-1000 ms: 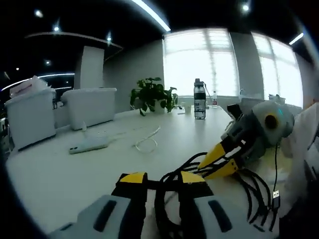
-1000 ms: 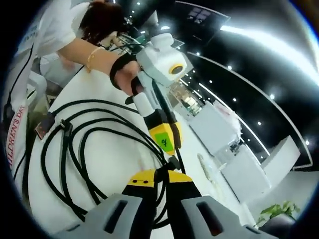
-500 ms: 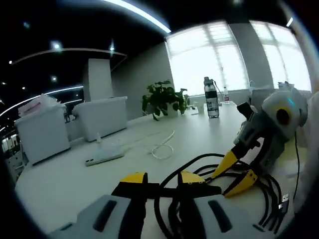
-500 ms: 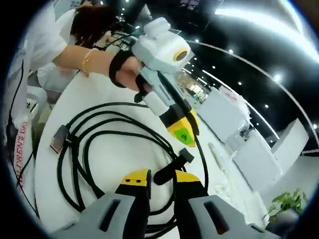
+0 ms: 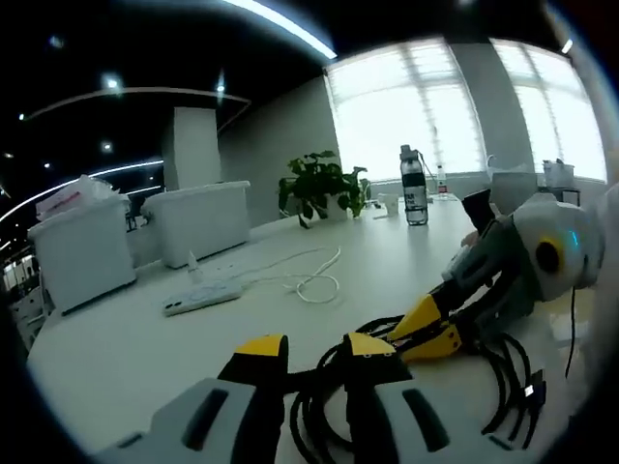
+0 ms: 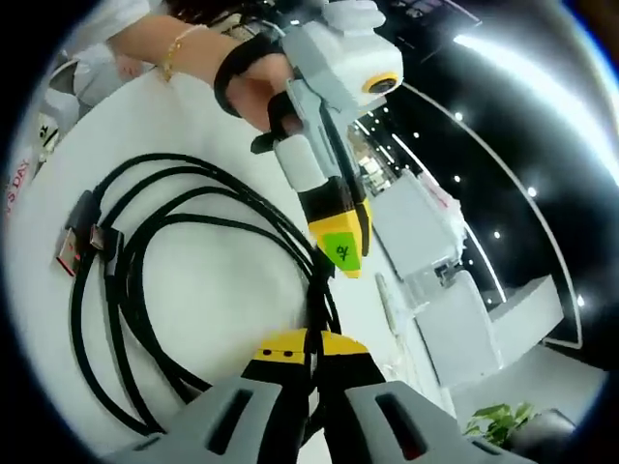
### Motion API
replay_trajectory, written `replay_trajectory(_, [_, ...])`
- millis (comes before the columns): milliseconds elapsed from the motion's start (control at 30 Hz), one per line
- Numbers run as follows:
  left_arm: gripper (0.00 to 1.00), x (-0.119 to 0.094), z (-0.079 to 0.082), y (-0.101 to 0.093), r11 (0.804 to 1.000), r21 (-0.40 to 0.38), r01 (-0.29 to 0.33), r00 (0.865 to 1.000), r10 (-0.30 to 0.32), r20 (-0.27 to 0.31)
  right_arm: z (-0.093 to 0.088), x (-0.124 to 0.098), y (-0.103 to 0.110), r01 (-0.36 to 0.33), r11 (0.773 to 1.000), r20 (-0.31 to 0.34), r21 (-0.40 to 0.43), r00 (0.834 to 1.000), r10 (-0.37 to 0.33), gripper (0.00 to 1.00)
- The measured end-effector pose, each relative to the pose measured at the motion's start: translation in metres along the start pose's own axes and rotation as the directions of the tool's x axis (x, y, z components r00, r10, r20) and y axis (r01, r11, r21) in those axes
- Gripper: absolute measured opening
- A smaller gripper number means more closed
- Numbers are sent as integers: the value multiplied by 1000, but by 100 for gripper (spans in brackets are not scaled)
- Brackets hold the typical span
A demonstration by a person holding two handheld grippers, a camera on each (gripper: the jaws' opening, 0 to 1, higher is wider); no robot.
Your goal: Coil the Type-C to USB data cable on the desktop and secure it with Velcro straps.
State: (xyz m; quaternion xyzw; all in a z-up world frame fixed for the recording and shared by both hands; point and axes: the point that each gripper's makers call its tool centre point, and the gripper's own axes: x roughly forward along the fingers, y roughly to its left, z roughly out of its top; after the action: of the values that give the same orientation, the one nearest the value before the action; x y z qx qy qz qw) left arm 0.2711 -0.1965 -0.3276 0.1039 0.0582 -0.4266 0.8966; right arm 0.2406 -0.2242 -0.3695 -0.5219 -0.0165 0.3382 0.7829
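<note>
A green sticker with a dark mark I cannot read sits on the yellow tip of the left gripper (image 6: 338, 253), whose jaws look spread with strands of the coiled black braided cable (image 6: 126, 290) between them, though whether they grip is unclear. The right gripper (image 6: 308, 350), yellow-tipped and grey-bodied, is clenched on that cable at 6 o'clock. The loops lie on the smooth white table (image 6: 222, 300), the metal USB plug (image 6: 75, 242) at 9 o'clock.
</note>
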Motion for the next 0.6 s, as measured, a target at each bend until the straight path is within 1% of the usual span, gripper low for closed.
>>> replay_trajectory(67, [26,-3,1,1,1000,-9,-1,1000,1,4,0,1,-1,-9,1000,1,-22,1000,9,1])
replay_trajectory(100, [26,-5,2,5,1000,1,-19,1000,19,8,-1,2,-1,-18,999,-7,-34,1000,18,0])
replay_trajectory(133, [25,-6,2,13,998,19,-55,998,55,7,-1,2,-1,-25,998,-9,-52,1000,25,0])
replay_trajectory(167, [25,-9,1,21,995,39,-91,996,91,-4,0,2,-2,-22,998,-3,-60,1000,21,0])
replay_trajectory(200, [22,-10,-1,28,992,46,-116,993,116,-15,1,1,-4,-20,998,3,-63,1000,20,0])
replay_trajectory(233, [19,-12,-5,34,989,42,-141,989,142,-38,4,0,-6,-19,998,11,-67,1000,20,0])
replay_trajectory(267, [17,-13,-8,36,988,48,-147,987,149,-51,6,-1,-8,-19,998,18,-66,1000,20,0])
replay_trajectory(300, [16,-13,-12,39,987,47,-156,985,159,-68,10,-2,-10,-19,998,36,-52,999,21,0])
replay_trajectory(367, [16,-13,-30,39,986,74,-147,974,158,-161,16,-3,-13,-38,998,50,-43,998,40,0])
replay_trajectory(400, [16,-12,-32,39,986,76,-150,973,161,-164,20,-4,-14,-45,998,60,-39,997,47,0])
replay_trajectory(467, [16,-6,-39,36,988,81,-132,971,146,-190,28,-3,-16,-62,997,76,-43,995,65,0])
replay_trajectory(533, [16,-2,-37,36,988,82,-129,973,142,-182,36,-1,-19,-71,996,88,-59,993,76,0])
replay_trajectory(600, [16,0,-34,36,989,94,-117,973,133,-190,43,2,-25,-73,995,101,-64,992,79,0])
